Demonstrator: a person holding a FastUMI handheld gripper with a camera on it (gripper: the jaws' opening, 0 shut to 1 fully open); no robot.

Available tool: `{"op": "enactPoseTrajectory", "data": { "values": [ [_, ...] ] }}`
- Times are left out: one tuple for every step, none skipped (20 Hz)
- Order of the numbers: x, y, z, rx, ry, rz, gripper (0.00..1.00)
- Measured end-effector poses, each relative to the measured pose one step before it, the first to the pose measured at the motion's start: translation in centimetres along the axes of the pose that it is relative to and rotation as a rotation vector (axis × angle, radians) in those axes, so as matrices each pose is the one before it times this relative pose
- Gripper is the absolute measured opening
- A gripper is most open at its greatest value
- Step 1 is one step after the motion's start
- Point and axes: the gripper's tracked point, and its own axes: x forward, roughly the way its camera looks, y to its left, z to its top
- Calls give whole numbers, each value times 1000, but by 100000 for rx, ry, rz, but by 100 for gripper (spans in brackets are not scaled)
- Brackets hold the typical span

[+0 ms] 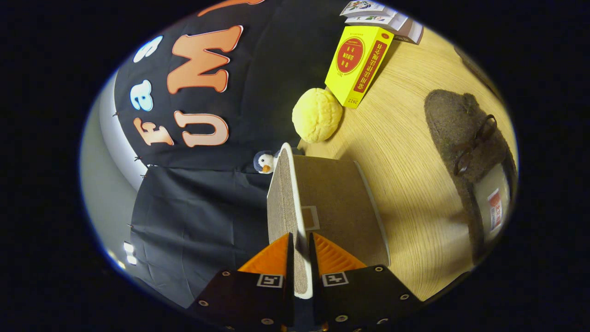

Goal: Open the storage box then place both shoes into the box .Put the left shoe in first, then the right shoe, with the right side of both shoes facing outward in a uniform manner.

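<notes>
The gripper [300, 251] is closed, both fingers pinching the thin edge of the storage box lid [288, 203], presumably to swing it open so the shoes can go in. The storage box [339, 207] runs toward twelve o'clock; its inside is hidden. A brown shoe [465, 133] lies on the wooden table [405, 184], well apart at two o'clock.

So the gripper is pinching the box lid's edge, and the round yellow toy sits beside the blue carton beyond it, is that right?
Not quite: in the gripper view the carton is yellow, not blue. The gripper does pinch the box lid by its edge, with the round yellow toy beside the carton beyond it.
</notes>
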Motion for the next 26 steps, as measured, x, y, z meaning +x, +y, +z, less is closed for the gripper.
{"op": "enactPoseTrajectory", "data": {
  "values": [
    [-218, 529, -124, 703, 412, 1526, 9],
    [177, 325, 77, -285, -465, 521, 4],
    [-231, 193, -5, -1421, -607, 376, 2],
    [-72, 290, -50, -2634, -1121, -283, 0],
    [-7, 371, 53, -2213, -497, -427, 0],
    [-156, 724, 120, -1415, -677, 459, 0],
    [-339, 1084, 126, -1349, -1338, 980, 0],
    [-136, 1213, 377, -1181, -1523, 1069, 0],
    [-284, 1443, 238, -1198, -1542, 1489, 0],
    [-37, 1415, 236, -1141, -471, 1249, 0],
    [13, 1360, -75, -1955, -193, 1031, 0],
    [239, 1378, 83, -2214, -685, 1057, 0],
    [169, 1366, 1, -1747, -230, 1294, 0],
    [394, 1233, -43, -1440, -203, 869, 0],
    [438, 1173, -75, -1267, -499, 465, 0],
    [636, 1123, -164, -1360, -258, 748, 0],
    [500, 1087, -270, -1184, -424, 284, 0],
    [582, 953, -262, -709, -418, 413, 0],
    [651, 916, -360, -313, -173, 413, 0],
    [774, 859, -679, -308, 80, -1, 0],
    [916, 891, -639, -733, 406, 173, 0],
    [915, 961, -812, -502, 408, 27, 0],
    [933, 902, -713, -366, 354, 483, 0],
    [848, 893, -784, -321, 510, 751, 0],
    [1015, 730, -747, -318, 340, 455, 0],
    [892, 695, -665, -149, 476, 282, 0]
  ]
}}
